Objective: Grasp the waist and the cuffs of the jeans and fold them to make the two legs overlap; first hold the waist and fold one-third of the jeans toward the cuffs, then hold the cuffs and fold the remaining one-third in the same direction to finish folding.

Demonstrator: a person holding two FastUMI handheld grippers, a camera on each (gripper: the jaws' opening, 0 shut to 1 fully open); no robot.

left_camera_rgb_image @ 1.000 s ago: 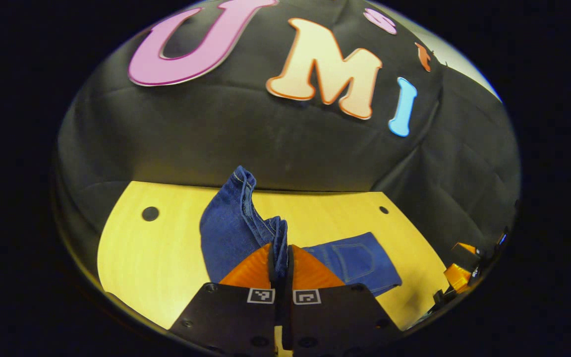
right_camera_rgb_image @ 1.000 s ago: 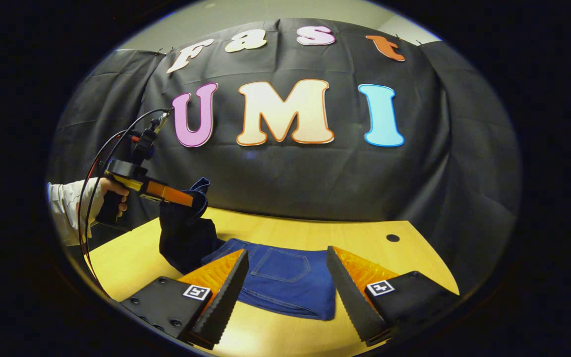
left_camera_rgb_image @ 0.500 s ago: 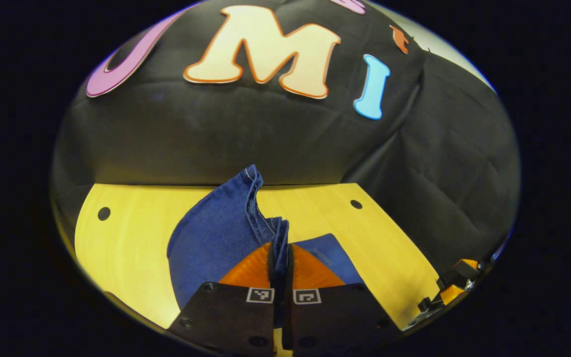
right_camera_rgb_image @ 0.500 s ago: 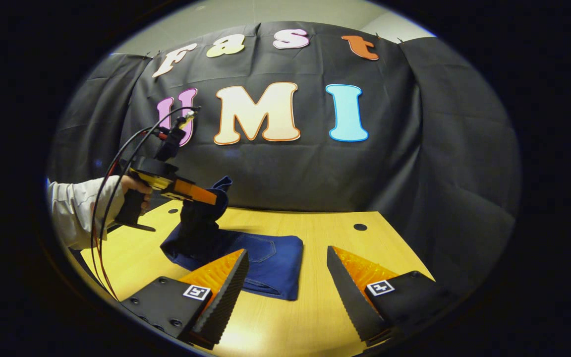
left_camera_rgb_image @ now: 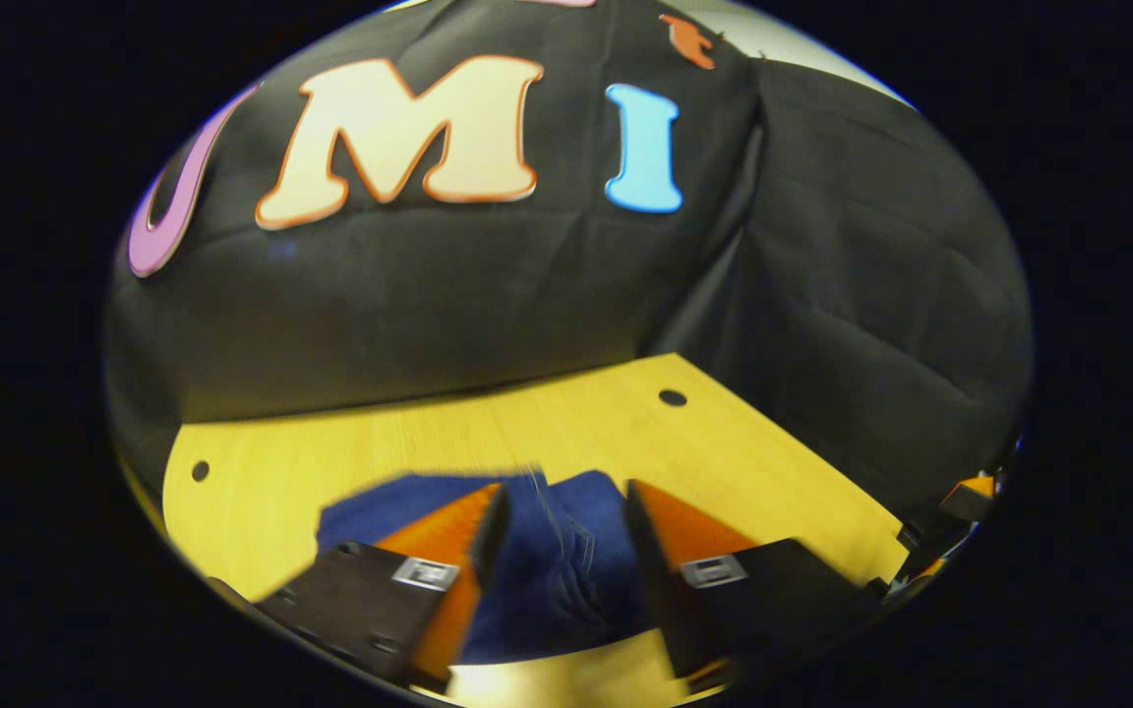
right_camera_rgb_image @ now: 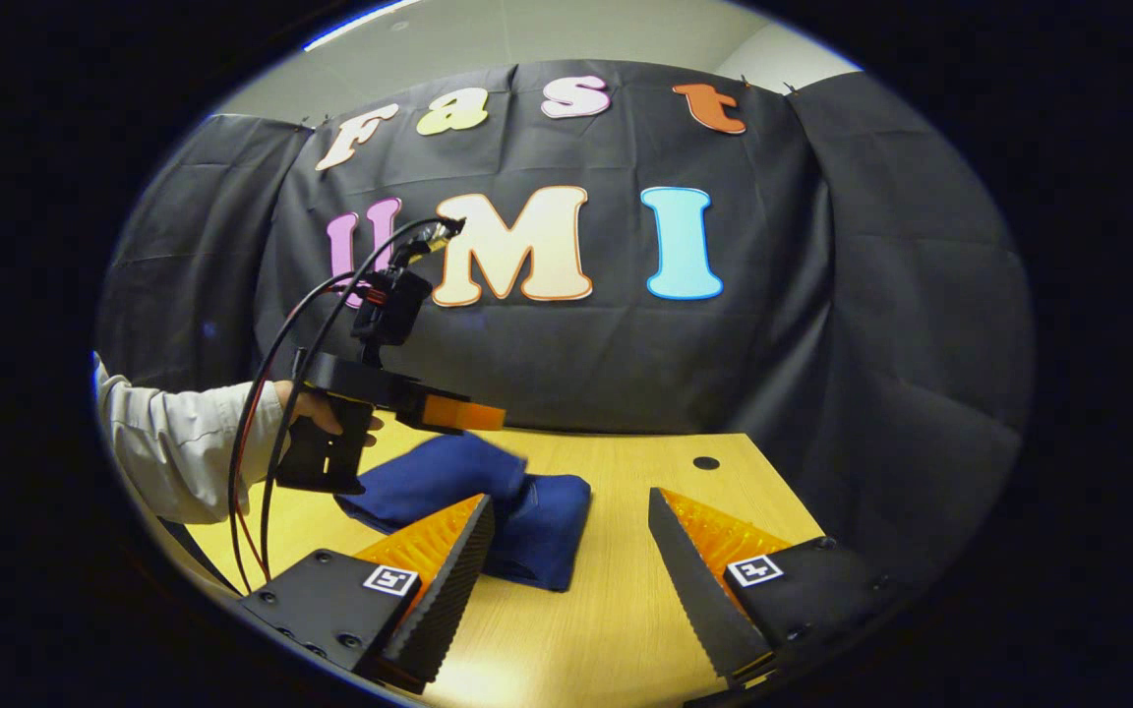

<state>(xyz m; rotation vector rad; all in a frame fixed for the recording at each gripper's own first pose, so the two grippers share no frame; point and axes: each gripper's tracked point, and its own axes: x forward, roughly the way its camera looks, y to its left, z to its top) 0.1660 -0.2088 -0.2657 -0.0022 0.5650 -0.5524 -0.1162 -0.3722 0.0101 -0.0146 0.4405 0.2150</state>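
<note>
The blue jeans (left_camera_rgb_image: 557,560) lie in a folded bundle on the yellow table (left_camera_rgb_image: 429,433). My left gripper (left_camera_rgb_image: 565,492) is open just above them, a finger on either side of the denim and neither pressing on it. In the right gripper view the left gripper (right_camera_rgb_image: 498,418) hovers over the jeans (right_camera_rgb_image: 488,492), held by a hand (right_camera_rgb_image: 306,408). My right gripper (right_camera_rgb_image: 568,500) stands open near the table's front, with bare table between its fingers and the bundle's right end just behind its left finger.
The black cloth wall rises directly behind the table. Small round holes (left_camera_rgb_image: 672,397) (left_camera_rgb_image: 200,470) mark the tabletop's far corners. A light sleeve (right_camera_rgb_image: 173,447) and red and black cables (right_camera_rgb_image: 262,472) come in from the left. Bare tabletop (right_camera_rgb_image: 616,610) lies right of the jeans.
My left gripper carried the lifted end of the jeans over the rest, came down and opened; the denim dropped onto the bundle. The right gripper stayed open and shifted slightly.
</note>
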